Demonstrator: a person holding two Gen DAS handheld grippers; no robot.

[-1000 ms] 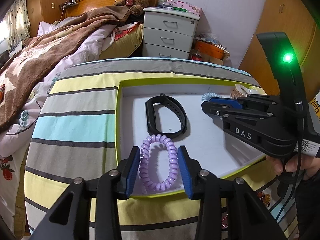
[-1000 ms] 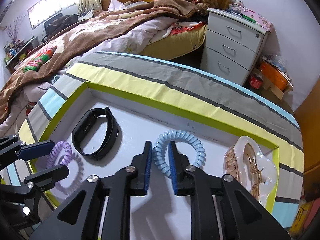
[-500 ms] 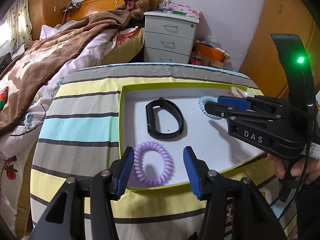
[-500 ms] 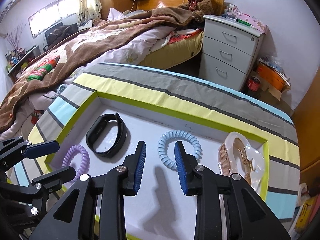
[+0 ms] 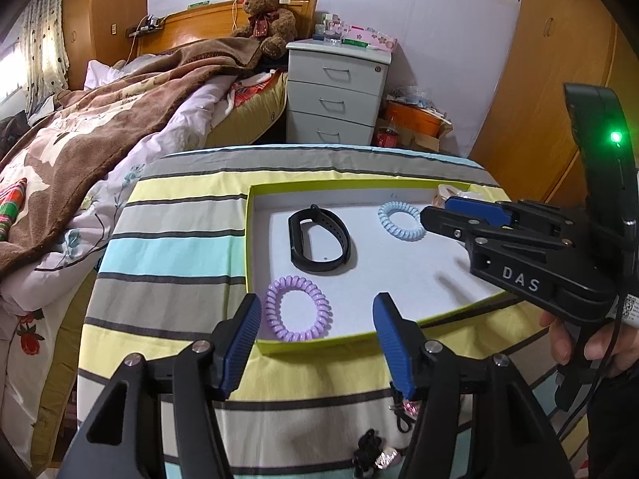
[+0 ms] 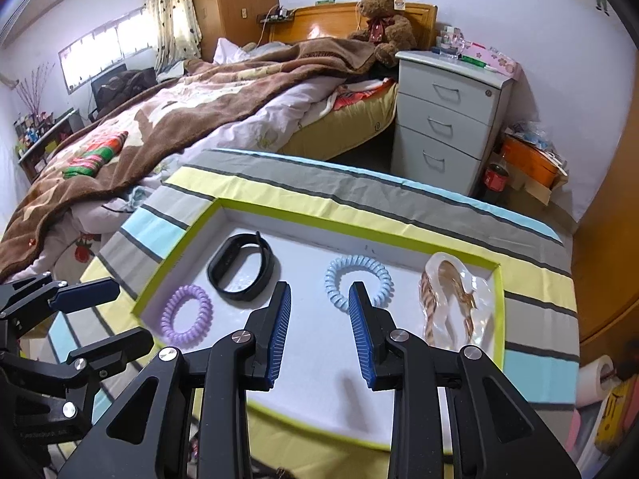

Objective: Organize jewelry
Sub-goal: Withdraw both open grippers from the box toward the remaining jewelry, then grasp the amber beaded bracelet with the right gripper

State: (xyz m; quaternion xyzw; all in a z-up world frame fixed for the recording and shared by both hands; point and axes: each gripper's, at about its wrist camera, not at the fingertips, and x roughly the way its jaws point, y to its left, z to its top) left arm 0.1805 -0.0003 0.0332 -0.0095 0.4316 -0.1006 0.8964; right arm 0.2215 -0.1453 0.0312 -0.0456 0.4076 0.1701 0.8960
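Note:
A white tray with a lime rim (image 5: 319, 345) (image 6: 279, 215) lies on the striped cloth. In it are a purple coil bracelet (image 5: 295, 281) (image 6: 167, 319), a black band (image 5: 319, 267) (image 6: 239, 293), a light blue coil bracelet (image 5: 403, 235) (image 6: 359, 260) and a gold piece in a clear pack (image 6: 451, 299). My left gripper (image 5: 315, 307) (image 6: 127, 313) hovers over the tray's near edge. Its jaws are opening with nothing between them, and the purple coil lies flat beyond them. My right gripper (image 6: 319, 291) (image 5: 437, 209) stands open above the tray, short of the blue coil.
Small dark trinkets (image 5: 371, 455) lie on the cloth in front of the tray. A person's hand (image 5: 567, 343) holds the right gripper. A bed (image 6: 159, 119) lies left, a white nightstand (image 6: 447, 119) behind the table and a wooden wardrobe (image 5: 539, 80) to the right.
Both grippers opened and drew back and up from the tray. The left let go of the purple coil, the right let go of the blue coil; both coils now lie free.

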